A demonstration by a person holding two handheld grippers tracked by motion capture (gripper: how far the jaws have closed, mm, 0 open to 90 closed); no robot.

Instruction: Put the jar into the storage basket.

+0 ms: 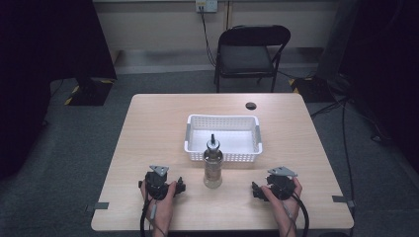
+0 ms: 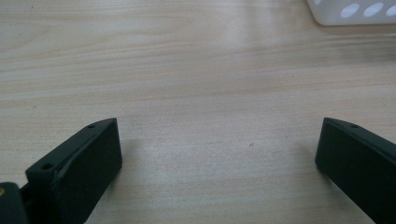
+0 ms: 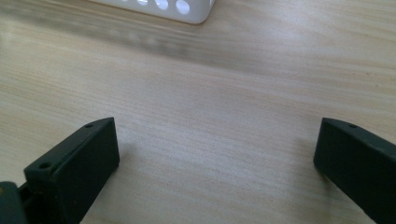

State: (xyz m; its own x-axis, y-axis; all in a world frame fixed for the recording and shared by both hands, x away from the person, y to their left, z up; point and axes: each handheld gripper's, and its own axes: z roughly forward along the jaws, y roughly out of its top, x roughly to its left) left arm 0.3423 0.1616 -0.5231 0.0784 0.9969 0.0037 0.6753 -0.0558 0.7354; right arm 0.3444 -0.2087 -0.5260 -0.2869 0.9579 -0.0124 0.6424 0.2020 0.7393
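A clear glass bottle with a black pour spout stands upright on the wooden table, just in front of a white plastic basket. My left gripper rests on the table to the bottom left of the bottle, held by a hand. To the bottle's bottom right my right gripper lies on the table in the other hand. In the left gripper view my left gripper has its jaws wide apart over bare wood. My right gripper is likewise open with nothing between its jaws.
A basket corner shows at the top right of the left gripper view, and a basket corner at the top of the right gripper view. A round cable hole lies behind the basket. A black folding chair stands beyond the table.
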